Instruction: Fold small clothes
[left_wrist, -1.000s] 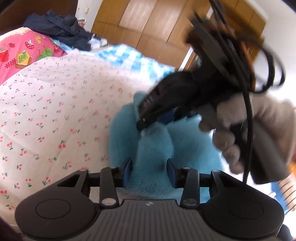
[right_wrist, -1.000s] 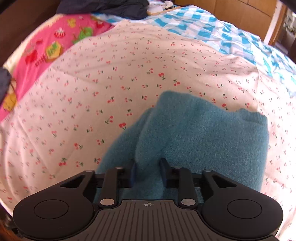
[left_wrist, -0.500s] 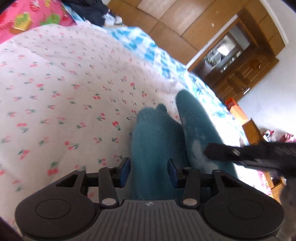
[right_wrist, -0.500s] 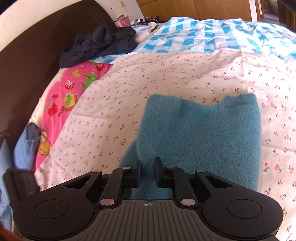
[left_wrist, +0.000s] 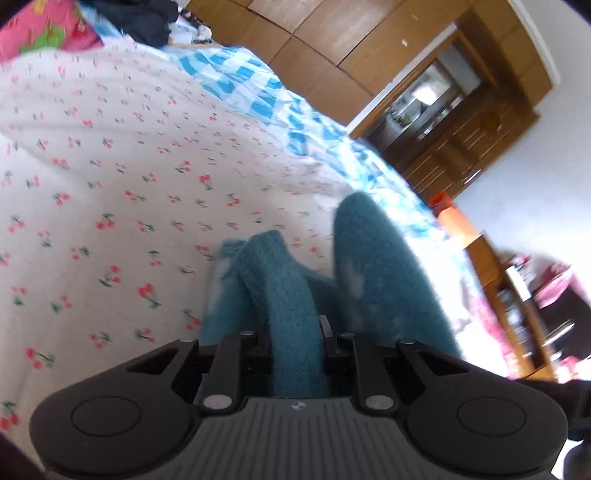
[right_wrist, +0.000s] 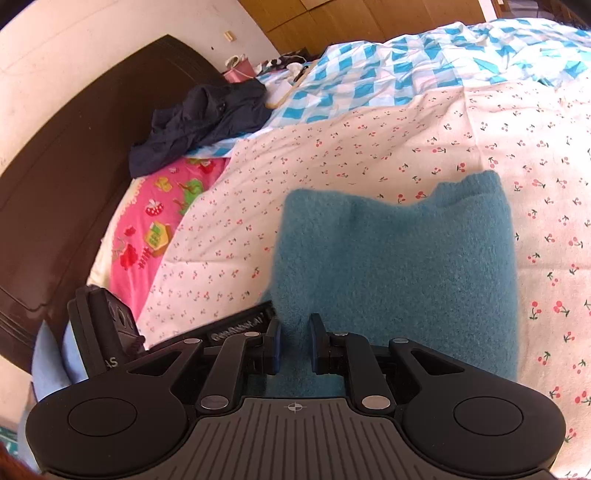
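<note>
Left gripper (left_wrist: 295, 343): clamped on a thick roll of the teal fleece garment (left_wrist: 291, 295); its jaws have just been closing, with the cloth between them.
Garment, left wrist view: a second teal lobe rises to the right; the picture is blurred, so it may be a sleeve or a leg.
Bed cover (left_wrist: 110, 177): white cherry-print sheet under the garment, blue checked quilt (left_wrist: 258, 96) toward the far edge.
Right gripper (right_wrist: 294, 343): pinching the garment's near edge.
Garment, right wrist view (right_wrist: 399, 266): hangs lifted over the cherry sheet.
Bed's far corner: dark clothing (right_wrist: 199, 122) by the brown headboard (right_wrist: 74, 155).
</note>
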